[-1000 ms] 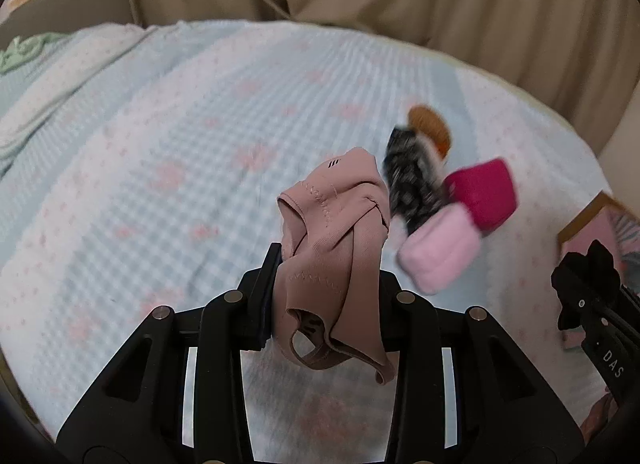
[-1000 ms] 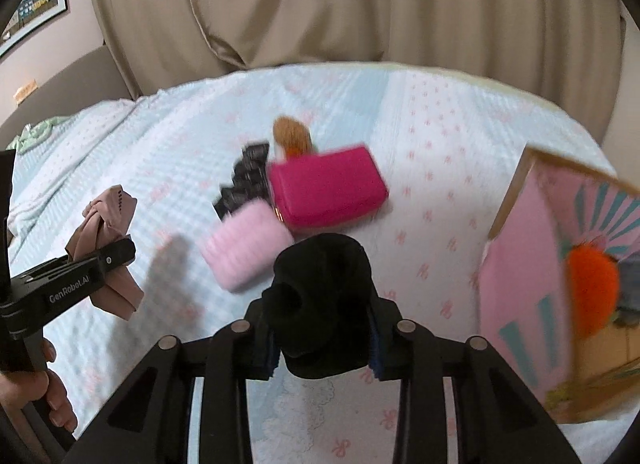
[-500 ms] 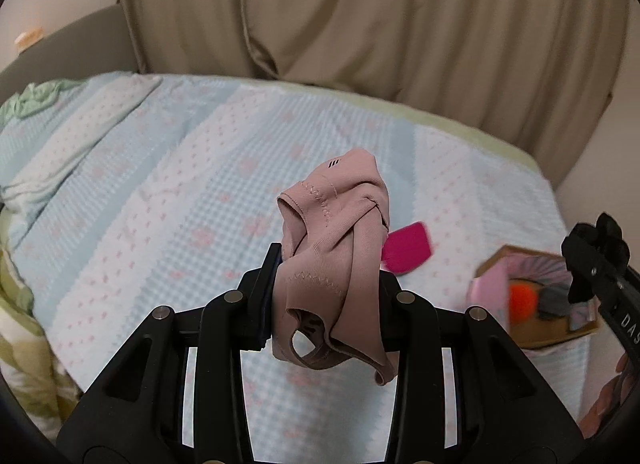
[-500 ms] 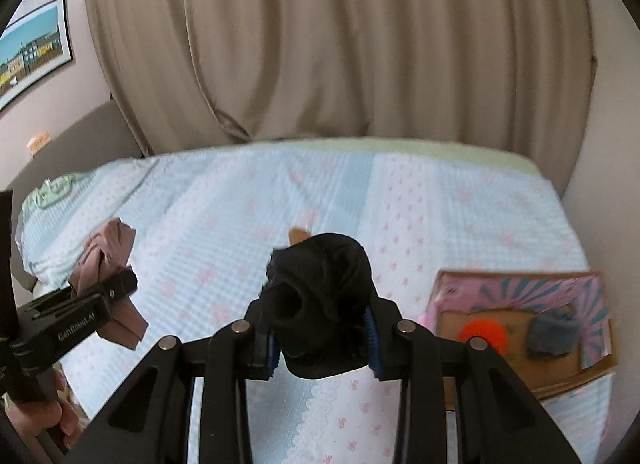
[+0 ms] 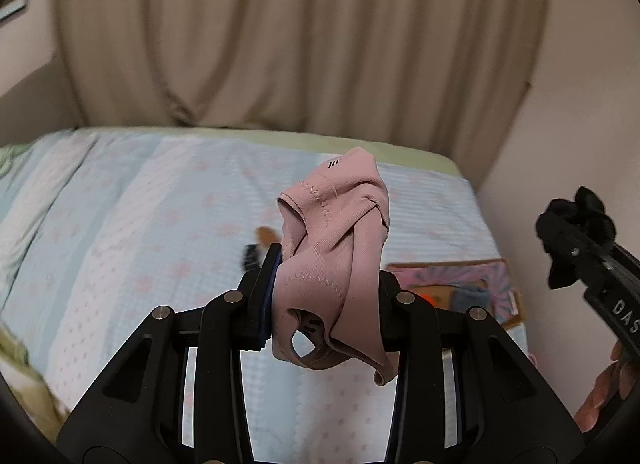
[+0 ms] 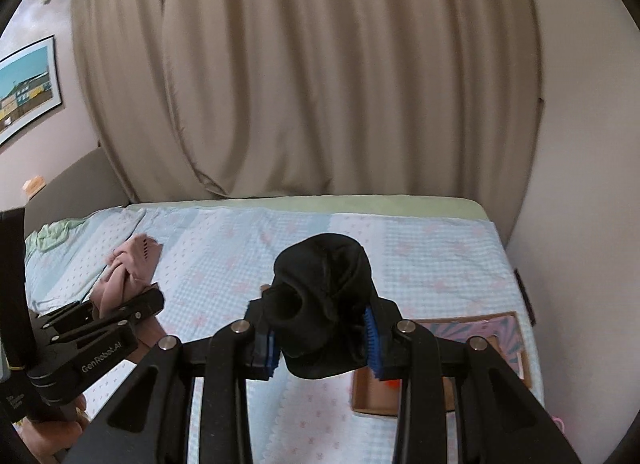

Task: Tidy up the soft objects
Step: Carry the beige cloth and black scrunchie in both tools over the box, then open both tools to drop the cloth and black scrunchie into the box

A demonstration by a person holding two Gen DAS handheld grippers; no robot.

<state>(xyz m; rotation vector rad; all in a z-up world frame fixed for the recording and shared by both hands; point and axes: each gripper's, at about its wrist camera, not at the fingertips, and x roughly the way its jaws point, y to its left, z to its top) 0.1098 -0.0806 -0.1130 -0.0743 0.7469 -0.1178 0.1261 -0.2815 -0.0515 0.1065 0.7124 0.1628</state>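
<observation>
Left gripper (image 5: 326, 296): jaws clamped on pink garment (image 5: 336, 260), held above bed (image 5: 160, 224). Right gripper (image 6: 320, 338): jaws clamped on black sock bundle (image 6: 320, 304), above bed, near cardboard box (image 6: 516, 328) at right edge.

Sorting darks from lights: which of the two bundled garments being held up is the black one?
The black garment is clamped in the right gripper. The left gripper holds the dusty pink garment, which shows zigzag stitching along its seams.
</observation>
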